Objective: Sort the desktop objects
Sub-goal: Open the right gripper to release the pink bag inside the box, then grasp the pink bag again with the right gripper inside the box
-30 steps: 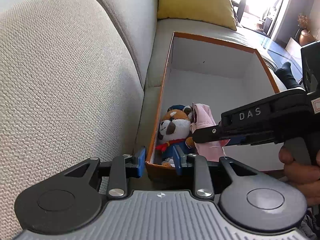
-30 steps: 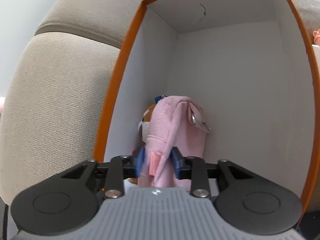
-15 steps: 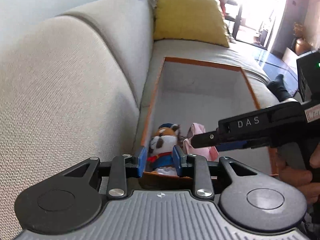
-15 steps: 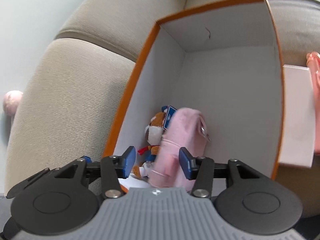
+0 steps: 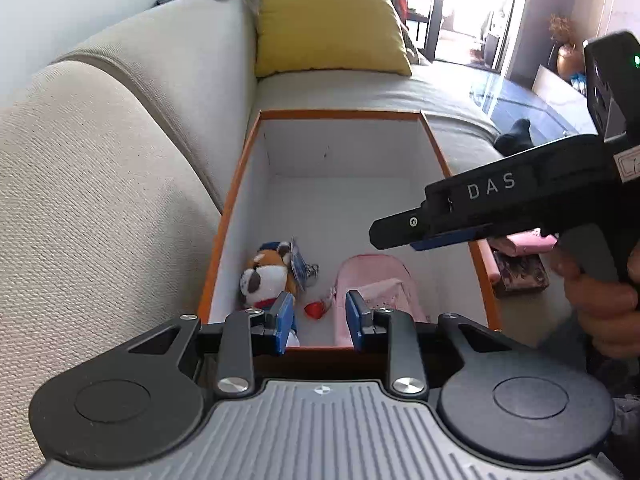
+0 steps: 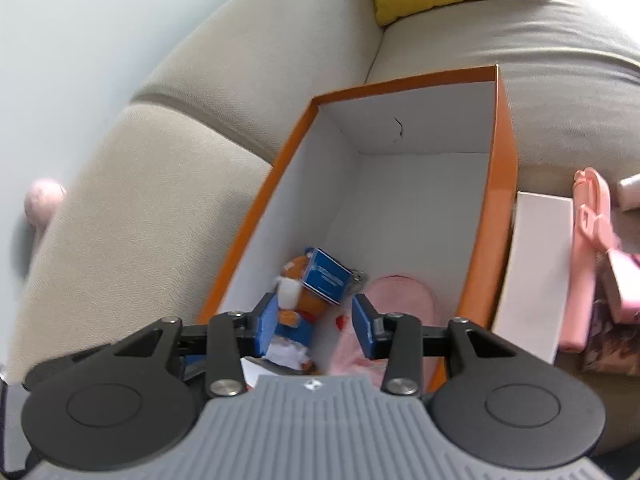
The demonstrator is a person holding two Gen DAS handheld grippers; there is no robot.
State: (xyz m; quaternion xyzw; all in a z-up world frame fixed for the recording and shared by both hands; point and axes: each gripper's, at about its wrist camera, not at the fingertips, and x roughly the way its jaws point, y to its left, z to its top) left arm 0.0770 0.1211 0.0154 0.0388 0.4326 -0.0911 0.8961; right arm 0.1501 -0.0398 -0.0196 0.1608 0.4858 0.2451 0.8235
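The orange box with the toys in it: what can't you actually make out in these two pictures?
- Plush fox: its lower body is hidden behind the left gripper in the left wrist view.
- Pink pouch: its near end is covered by the right gripper in the right wrist view, which is blurred.
- Blue tag: print too blurred to read.
- Items beside the orange box: cut off by the right edge.

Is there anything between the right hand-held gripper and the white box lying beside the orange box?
Nothing visible blocks it. The right hand-held gripper is open above the orange box; the white box lies just outside its right wall, uncovered on top.
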